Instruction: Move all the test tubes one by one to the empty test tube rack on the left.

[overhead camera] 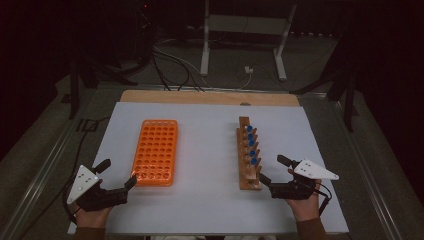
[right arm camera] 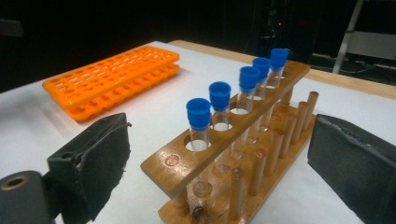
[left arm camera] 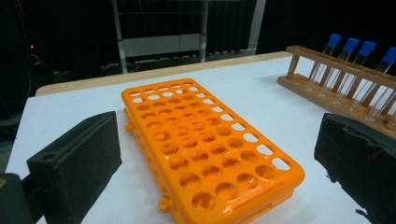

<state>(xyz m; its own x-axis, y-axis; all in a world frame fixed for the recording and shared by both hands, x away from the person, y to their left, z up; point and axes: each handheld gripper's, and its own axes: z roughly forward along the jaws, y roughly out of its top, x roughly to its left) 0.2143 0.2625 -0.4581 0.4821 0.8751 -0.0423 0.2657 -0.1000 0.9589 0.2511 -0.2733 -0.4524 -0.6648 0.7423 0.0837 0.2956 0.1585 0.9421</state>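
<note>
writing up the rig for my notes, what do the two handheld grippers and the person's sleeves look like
Both the left gripper and right gripper are black, each with two blocky black jaws and a pale grey three-cornered plate on top, the left one's dotted with dark marks. A dark cable trails from each. The sleeves look brown.

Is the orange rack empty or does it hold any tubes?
Empty: every hole of the orange rack is open. The blue-capped tubes all stand in the wooden rack.

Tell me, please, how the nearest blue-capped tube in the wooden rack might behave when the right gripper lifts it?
The nearest tube looks thin, clear and smooth, so probably light, fragile and slippery between the pads. It stands upright in the wooden rack, so it should lift straight out. Laid on the table, its round body would likely roll.
</note>
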